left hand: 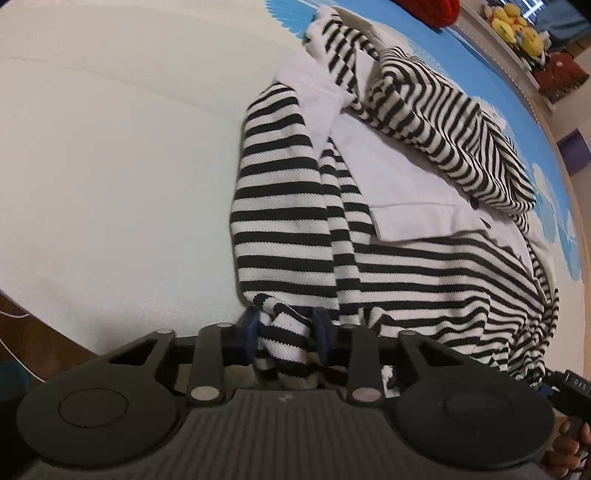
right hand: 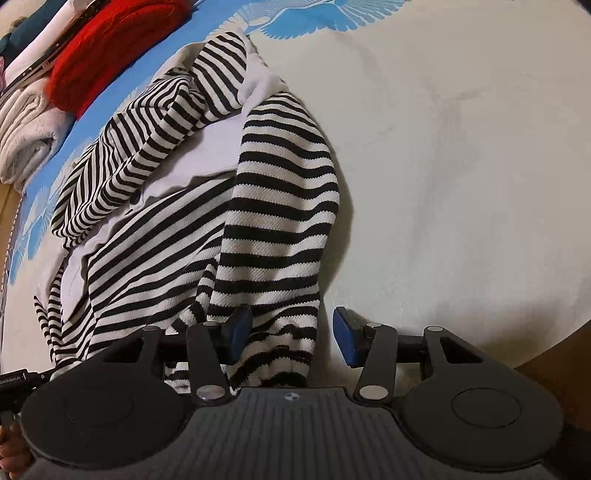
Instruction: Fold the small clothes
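Pinching a bunched striped hem between its blue pads, the left claw (left hand: 284,332) is clenched on the shirt (left hand: 369,229) at the near edge of the table (left hand: 110,166). Left of this claw the pale table is bare cloth; ahead and to its right the black-and-white striped shirt lies spread, with a plain white panel (left hand: 391,173) in its middle and a striped sleeve (left hand: 443,125) folded across the far part. Beyond the shirt, past the claw's right, runs a blue printed band (left hand: 546,192), and farther off sit yellow toys (left hand: 517,26) on a shelf. At the lower right corner of the left wrist view a hand (left hand: 570,446) grips a handle.

In the right wrist view, folded pale towels (right hand: 26,136) and a red knit item (right hand: 107,48) lie far ahead to the claw's left. The shirt fills the ground ahead and left of the right claw (right hand: 291,336), whose pads stand apart, released; the left pad (right hand: 240,328) touches the striped hem, which hangs between the fingers, while the right pad (right hand: 345,339) is clear of the cloth. Right of this claw lies bare table.
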The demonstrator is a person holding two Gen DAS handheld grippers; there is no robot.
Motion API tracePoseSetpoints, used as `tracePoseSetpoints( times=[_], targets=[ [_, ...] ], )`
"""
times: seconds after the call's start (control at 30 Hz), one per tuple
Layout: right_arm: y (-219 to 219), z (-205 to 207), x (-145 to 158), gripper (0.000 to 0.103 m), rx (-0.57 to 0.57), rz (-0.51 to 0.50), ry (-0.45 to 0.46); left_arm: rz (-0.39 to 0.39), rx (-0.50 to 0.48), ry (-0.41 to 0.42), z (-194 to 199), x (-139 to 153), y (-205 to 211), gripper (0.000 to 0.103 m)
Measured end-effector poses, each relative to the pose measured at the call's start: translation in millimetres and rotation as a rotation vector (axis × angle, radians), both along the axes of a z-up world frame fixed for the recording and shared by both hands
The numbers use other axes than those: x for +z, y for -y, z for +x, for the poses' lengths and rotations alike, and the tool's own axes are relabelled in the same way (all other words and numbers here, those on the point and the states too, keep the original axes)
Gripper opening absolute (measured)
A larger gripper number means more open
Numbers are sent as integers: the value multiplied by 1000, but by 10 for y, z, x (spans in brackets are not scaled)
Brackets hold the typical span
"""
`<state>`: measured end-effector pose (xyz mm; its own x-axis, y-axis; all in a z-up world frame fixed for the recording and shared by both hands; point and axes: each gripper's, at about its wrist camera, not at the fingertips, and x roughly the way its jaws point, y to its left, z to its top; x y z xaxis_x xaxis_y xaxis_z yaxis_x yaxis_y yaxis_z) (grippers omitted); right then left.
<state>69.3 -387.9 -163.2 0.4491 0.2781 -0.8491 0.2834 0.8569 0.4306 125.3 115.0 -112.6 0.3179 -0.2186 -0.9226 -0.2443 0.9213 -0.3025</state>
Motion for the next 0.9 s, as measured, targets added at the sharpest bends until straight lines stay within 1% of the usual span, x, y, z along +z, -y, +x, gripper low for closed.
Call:
tracePoseSetpoints(
  times=[0.03, 0.07, 0.1, 0.13, 0.17, 0.2, 0.23, 0.27, 0.3, 0.33, 0.37, 0.43, 0.5, 0.53, 0.57, 0.63, 0.7, 0.77, 0.9],
  targets=[
    [-7, 0, 4, 50, 4, 0, 3, 1, -5, 2, -1, 3, 8, 27],
    [-6, -1, 1, 48, 8, 2, 5, 1, -12, 5, -2, 9, 18, 21],
    [-8, -1, 6, 46, 12, 4, 8, 1, -17, 8, -2, 15, 28, 17],
    [-3, -2, 10, 41, 14, 9, 11, 2, -21, 11, -4, 24, 35, 13],
    [7, -5, 15, 31, 13, 19, 15, 3, -23, 14, -5, 32, 38, 11],
    [10, -7, 20, 25, 14, 26, 19, 2, -24, 17, -4, 39, 40, 11],
    [7, -6, 29, 13, 19, 26, 26, 0, -22, 19, -5, 45, 38, 11],
    [5, -9, 40, 10, 21, 23, 33, -2, -20, 19, -5, 49, 31, 11],
    [0, -6, 48, 10, 21, 22, 37, -6, -15, 17, -4, 49, 24, 11],
    [3, -6, 51, 10, 18, 26, 39, -10, -7, 11, -3, 46, 9, 14],
    [6, -4, 48, 10, 16, 30, 37, -10, 8, 3, -2, 40, -11, 22],
    [9, 4, 33, 15, 11, 34, 24, -23, 30, -11, -3, 20, -45, 29],
    [18, 7, 8, 23, -2, 44, 9, -23, 17, -16, 1, 12, -25, 29],
    [18, 7, -1, 32, -7, 44, 4, -12, 4, -12, 3, 14, -4, 29],
    [16, 9, -8, 39, -8, 41, -1, -1, -7, -9, 4, 16, 15, 29],
    [8, 12, -17, 42, -3, 35, -6, 6, -17, -8, 4, 11, 33, 29],
    [-3, 17, -19, 42, 5, 35, -6, 10, -22, -6, 3, 8, 39, 28],
    [-5, 17, -16, 42, 8, 35, -6, 12, -27, -4, 1, 9, 45, 24],
    [15, 13, 4, 42, -1, 29, 0, 17, -34, 0, -4, 15, 50, 23]
  ],
)
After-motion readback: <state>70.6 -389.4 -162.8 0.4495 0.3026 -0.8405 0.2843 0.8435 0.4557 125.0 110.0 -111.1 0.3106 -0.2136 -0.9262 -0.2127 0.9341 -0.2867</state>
